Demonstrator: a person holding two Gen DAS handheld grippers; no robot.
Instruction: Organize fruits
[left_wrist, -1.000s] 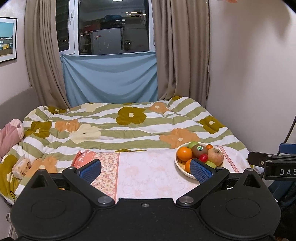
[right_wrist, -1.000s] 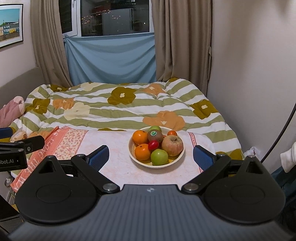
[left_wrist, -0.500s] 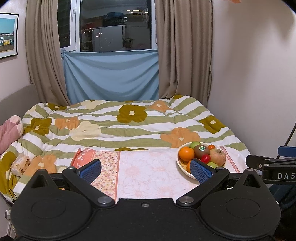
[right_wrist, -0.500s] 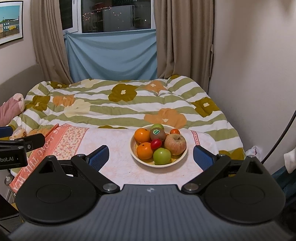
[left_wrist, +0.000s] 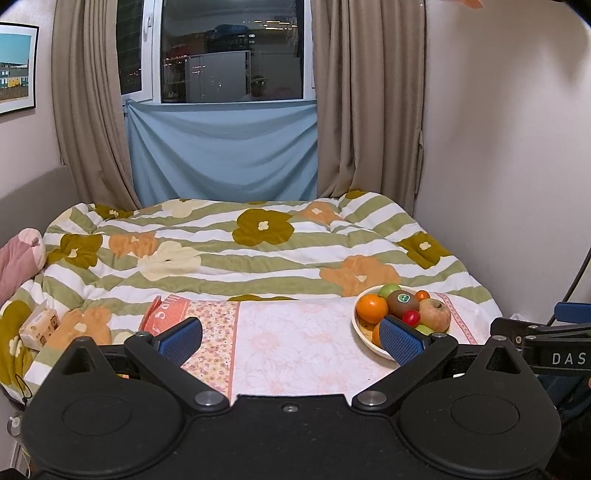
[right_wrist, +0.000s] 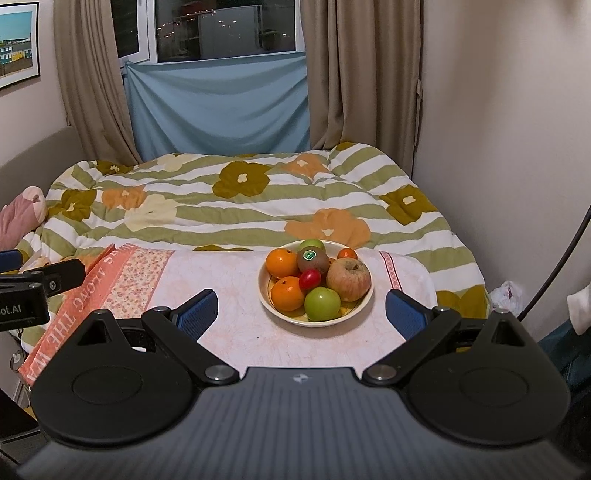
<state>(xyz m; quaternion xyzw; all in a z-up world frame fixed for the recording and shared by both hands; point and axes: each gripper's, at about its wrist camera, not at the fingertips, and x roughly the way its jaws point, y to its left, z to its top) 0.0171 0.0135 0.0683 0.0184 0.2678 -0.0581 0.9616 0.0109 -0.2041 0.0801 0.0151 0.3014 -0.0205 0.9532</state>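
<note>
- Both our views are tilting upward from a second ago, showing more window (left_wrist: 236, 51).
- We are holding the left gripper (left_wrist: 291, 338) and the right gripper (right_wrist: 299, 312) wide apart, gripping nothing.
- Our right view is showing the whole bowl (right_wrist: 364, 304); our left finger is hiding part.

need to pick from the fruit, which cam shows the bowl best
The right wrist view: the bowl sits centred and whole between the open fingers of the right hand-held gripper, every fruit visible. In the left wrist view it lies off to the right, its near side hidden behind a finger of the left hand-held gripper.
</note>
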